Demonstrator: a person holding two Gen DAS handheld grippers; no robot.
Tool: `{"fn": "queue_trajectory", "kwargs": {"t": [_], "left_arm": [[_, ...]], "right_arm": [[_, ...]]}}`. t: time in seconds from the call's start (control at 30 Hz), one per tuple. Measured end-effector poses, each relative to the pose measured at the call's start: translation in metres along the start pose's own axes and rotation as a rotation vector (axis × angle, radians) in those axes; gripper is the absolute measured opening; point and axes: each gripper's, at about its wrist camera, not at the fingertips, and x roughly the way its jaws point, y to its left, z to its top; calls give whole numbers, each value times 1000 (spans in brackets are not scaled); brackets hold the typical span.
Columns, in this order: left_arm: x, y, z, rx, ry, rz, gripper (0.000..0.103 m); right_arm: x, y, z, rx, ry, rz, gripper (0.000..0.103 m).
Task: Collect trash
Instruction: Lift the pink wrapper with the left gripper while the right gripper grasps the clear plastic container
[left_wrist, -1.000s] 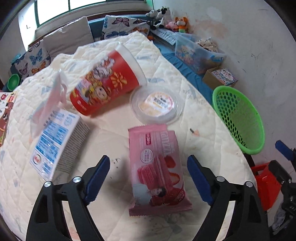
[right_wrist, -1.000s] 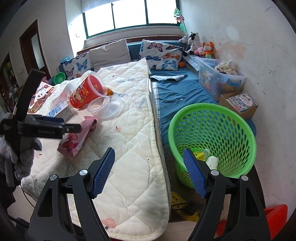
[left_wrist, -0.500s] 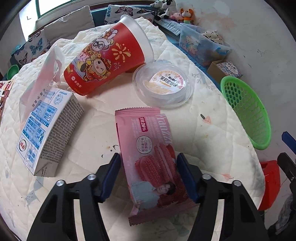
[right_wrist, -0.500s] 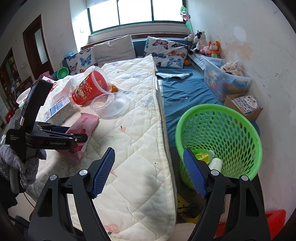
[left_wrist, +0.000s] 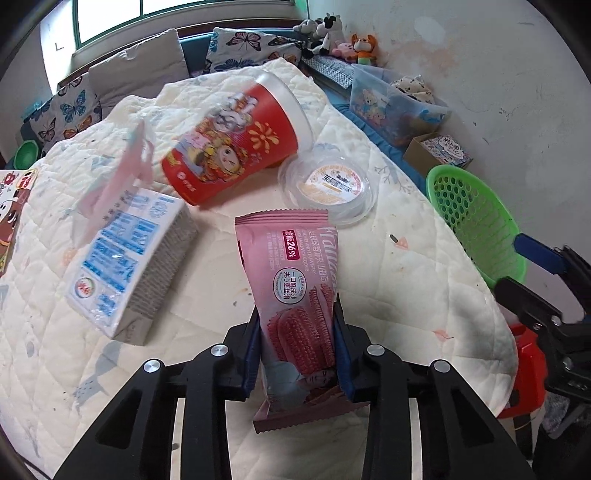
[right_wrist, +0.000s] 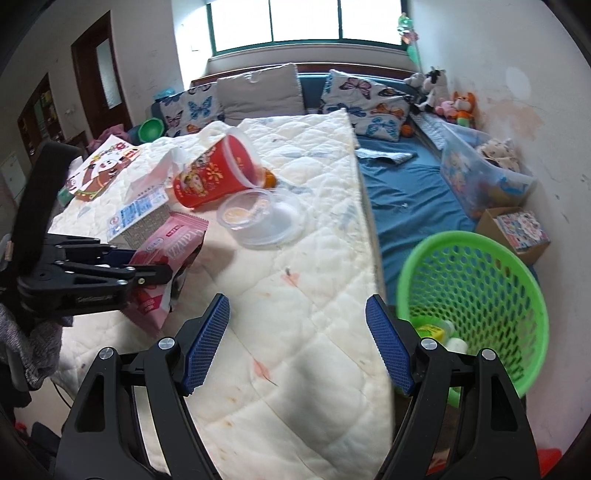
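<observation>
The left gripper (left_wrist: 297, 325) is clamping the pink snack packet (left_wrist: 295, 295) by its lower half, both blue pads pressing its sides, and in the right wrist view the packet (right_wrist: 166, 258) is tilting with its near end raised off the white quilt (right_wrist: 295, 295). The right gripper (right_wrist: 297, 343) is hanging with its jaws wide apart and nothing between them, over the quilt's near edge. In the left wrist view, a red printed cup (left_wrist: 236, 147) is lying on its side at about 11 o'clock from the packet, a clear plastic lid (left_wrist: 328, 184) is sitting at 1 o'clock just beyond the packet's top edge, and a blue-and-white carton (left_wrist: 125, 258) is lying at 9 o'clock beside a thin plastic bag (left_wrist: 122, 177). The green basket (right_wrist: 476, 310) is standing off the quilt's edge at roughly 3 o'clock from the right gripper, already holding a small yellow-green item and a white bottle-like piece. Butterfly cushions (right_wrist: 365, 99) are lining the far end at 12 o'clock.
</observation>
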Motion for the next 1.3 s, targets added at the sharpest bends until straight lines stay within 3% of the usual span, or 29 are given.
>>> {"fn": "queue_trajectory", "kwargs": {"t": [0.47,1.07,1.2,1.3], "left_arm": [[-53,59,4,-99,-89,7,33],[-55,71,9,-99,-101,-8,33],[-52,70,11,-98,-97,-12,33],[-50,69,12,-96,-93,-13,33]], "right_arm": [[60,35,42,-66,27,64,74],[129,48,65,-84,81,30,73],[130,46,65,-78,75,45,65],[127,47,65,-90,60,29,64]]}}
